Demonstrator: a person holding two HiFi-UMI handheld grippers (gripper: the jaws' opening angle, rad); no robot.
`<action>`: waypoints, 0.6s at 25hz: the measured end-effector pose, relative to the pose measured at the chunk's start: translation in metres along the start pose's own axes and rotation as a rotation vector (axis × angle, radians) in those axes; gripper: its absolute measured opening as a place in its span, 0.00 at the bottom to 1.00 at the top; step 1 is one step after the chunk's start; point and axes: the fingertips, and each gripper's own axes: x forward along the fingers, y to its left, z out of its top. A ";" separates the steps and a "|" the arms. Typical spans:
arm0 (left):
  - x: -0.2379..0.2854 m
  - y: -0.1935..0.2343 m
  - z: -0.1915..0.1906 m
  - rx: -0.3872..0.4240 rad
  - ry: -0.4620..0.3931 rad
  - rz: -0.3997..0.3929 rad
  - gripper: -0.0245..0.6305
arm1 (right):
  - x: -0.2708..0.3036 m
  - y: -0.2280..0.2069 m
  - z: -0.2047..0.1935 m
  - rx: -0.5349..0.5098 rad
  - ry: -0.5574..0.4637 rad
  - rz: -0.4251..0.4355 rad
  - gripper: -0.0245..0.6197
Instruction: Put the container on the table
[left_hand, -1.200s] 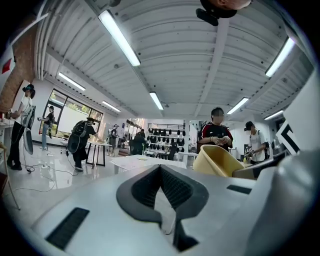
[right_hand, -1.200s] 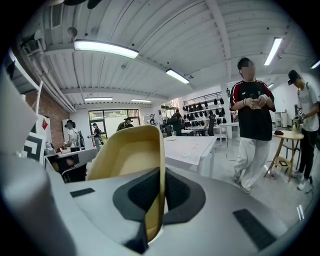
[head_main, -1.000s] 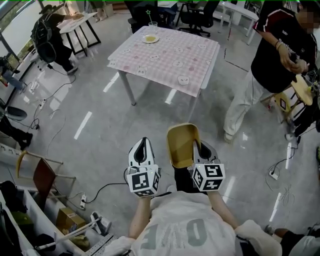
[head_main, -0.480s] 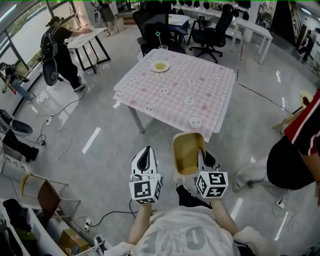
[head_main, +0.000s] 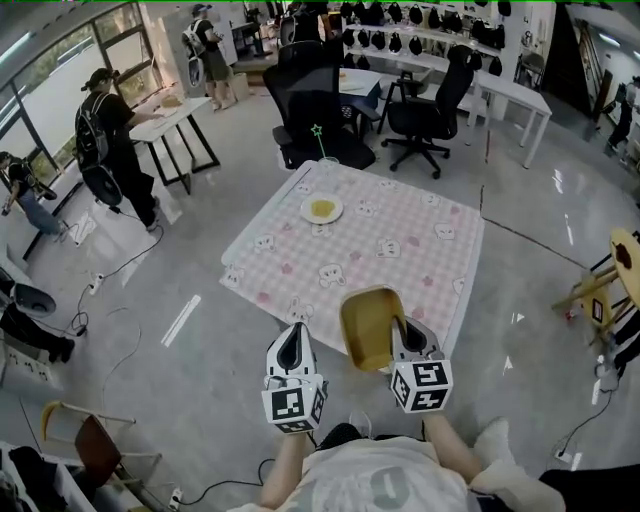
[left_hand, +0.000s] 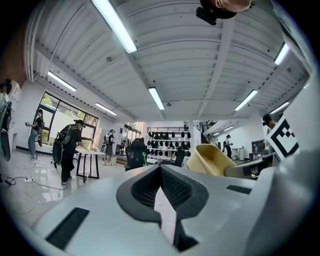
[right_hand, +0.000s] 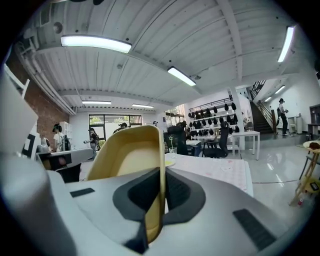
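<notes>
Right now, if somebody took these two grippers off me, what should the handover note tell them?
Left claw: shut, empty, held beside the right one.
Right claw: shut on one wall of the yellow container, held in the air.
Table with the pink checked cloth is straight ahead; a plate sits toward its far side.
Done: container is in hand, at the table's near edge.
Left: set it on bare cloth, open the right claw, draw back.
</notes>
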 end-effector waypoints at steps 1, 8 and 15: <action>0.009 0.003 0.000 0.005 0.001 0.002 0.07 | 0.010 -0.001 0.001 0.002 0.004 0.001 0.09; 0.060 0.033 0.011 0.011 -0.039 0.038 0.07 | 0.055 -0.010 0.009 0.012 -0.004 -0.030 0.09; 0.083 0.047 0.014 0.053 -0.035 0.020 0.07 | 0.075 -0.011 0.013 0.034 -0.017 -0.064 0.09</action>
